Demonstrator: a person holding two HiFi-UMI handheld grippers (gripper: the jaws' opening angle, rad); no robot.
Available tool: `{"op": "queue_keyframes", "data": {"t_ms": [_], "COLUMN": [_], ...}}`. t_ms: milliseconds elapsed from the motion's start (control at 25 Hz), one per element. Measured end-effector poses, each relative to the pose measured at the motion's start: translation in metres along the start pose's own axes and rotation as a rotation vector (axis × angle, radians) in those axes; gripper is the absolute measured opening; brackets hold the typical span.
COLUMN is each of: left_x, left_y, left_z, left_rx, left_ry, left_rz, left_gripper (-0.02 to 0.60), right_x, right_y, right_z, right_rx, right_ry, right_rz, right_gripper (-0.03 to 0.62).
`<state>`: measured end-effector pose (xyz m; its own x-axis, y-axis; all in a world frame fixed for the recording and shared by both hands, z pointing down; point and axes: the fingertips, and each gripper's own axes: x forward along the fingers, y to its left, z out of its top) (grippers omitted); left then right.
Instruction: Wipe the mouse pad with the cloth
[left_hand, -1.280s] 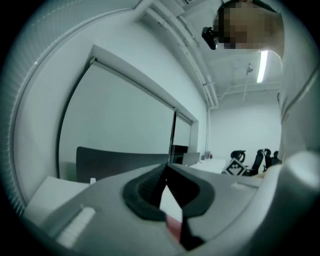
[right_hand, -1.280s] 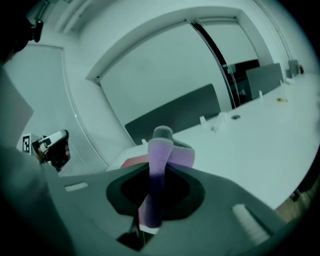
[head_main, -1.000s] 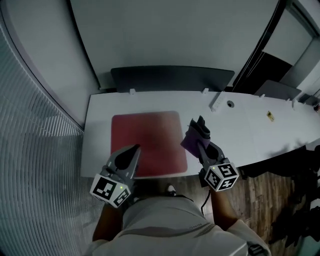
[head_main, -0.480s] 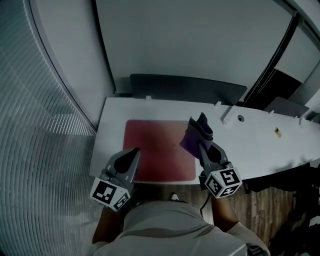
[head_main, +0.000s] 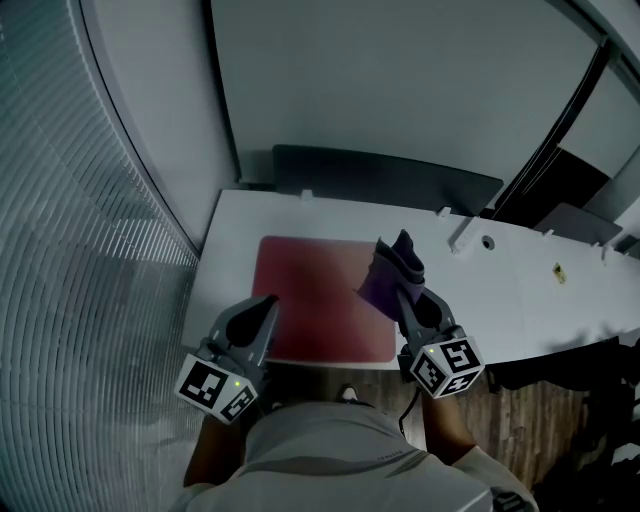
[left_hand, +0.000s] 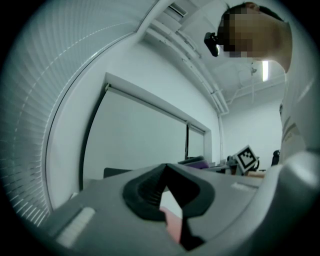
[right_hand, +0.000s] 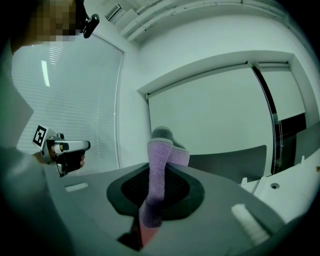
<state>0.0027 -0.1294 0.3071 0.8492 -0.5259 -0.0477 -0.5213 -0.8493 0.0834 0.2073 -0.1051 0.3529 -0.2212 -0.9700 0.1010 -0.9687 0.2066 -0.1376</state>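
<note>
Left hand-held gripper (head_main: 267, 301): its two jaws are closed together at the tips and nothing is between them. In the head view it points forward over the front left corner of the mouse pad.
Right hand-held gripper (head_main: 407, 297): its jaws are closed on the purple cloth and hold it by the lower part. It stands at the right side of the mouse pad, well apart from the left one.
Purple cloth (head_main: 391, 271): a fluffy cloth, folded, which rises upright out of the right jaws. The top fold looks darker, grey-purple. In the head view it covers the right edge of the mouse pad, near the back corner. It is not possible to tell whether it touches the pad.
Mouse pad (head_main: 315, 300): red and rectangular with rounded corners. It lies flat on the left part of the worktop, and its front edge is close to the front edge of the worktop.
Worktop (head_main: 520, 295): white and long. It runs to the right, and the part right of the pad is bare.
Marker cubes: one on each gripper, close to the person's body, left (head_main: 215, 388) and right (head_main: 447, 365).
Dark panel (head_main: 385, 176): it stands along the back edge of the worktop.
Floor (head_main: 520, 420): dark wood, visible below the front edge at the right.
</note>
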Motion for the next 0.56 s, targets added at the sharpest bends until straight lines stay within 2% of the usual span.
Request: {"op": "queue_keyframes", "data": {"t_ms": [560], "left_x": [-0.002], "left_y": [0.008], "left_z": [0.000], "left_rx": [-0.039], "left_ry": [0.004], "left_rz": [0.016], "left_gripper": [0.002], "right_x": [0.012], "right_y": [0.007], "right_z": [-0.009], "right_rx": [0.021], "right_ry": [0.041], "right_rz": [0.034], "right_gripper": [0.044]}}
